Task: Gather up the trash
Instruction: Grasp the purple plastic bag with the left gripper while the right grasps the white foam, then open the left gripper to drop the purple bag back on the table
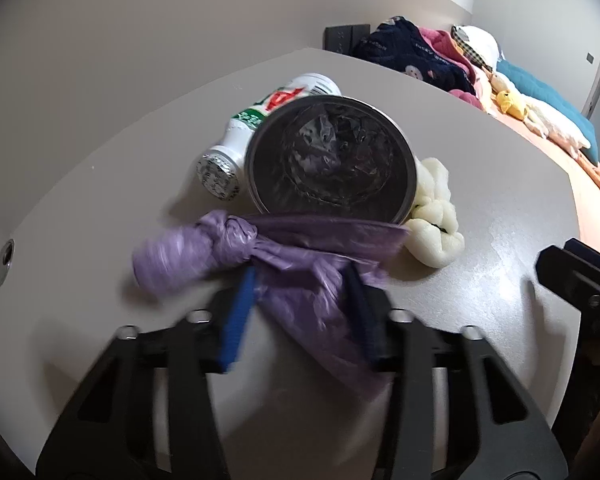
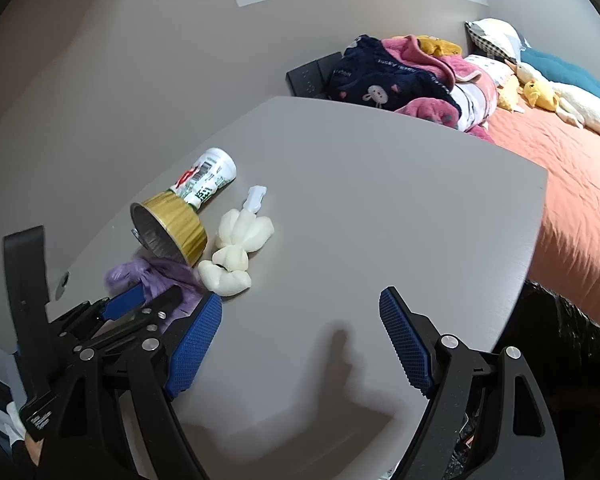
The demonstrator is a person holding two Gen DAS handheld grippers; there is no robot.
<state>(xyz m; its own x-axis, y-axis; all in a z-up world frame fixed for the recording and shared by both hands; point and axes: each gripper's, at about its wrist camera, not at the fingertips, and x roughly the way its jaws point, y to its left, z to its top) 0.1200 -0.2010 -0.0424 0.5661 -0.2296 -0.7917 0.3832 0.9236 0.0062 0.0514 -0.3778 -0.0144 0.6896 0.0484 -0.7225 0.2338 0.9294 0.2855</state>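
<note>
Low in the left wrist view, the left gripper [image 1: 300,292] has its blue pads narrowed onto the crumpled purple plastic bag [image 1: 300,256], which lies between them on the grey table [image 1: 480,208]. Just above the bag sit a foil cup [image 1: 332,156], a white bottle [image 1: 260,120] and white foam wrap [image 1: 432,220]. At the bottom of the right wrist view, the right gripper [image 2: 300,332] stands wide, holding nothing.
</note>
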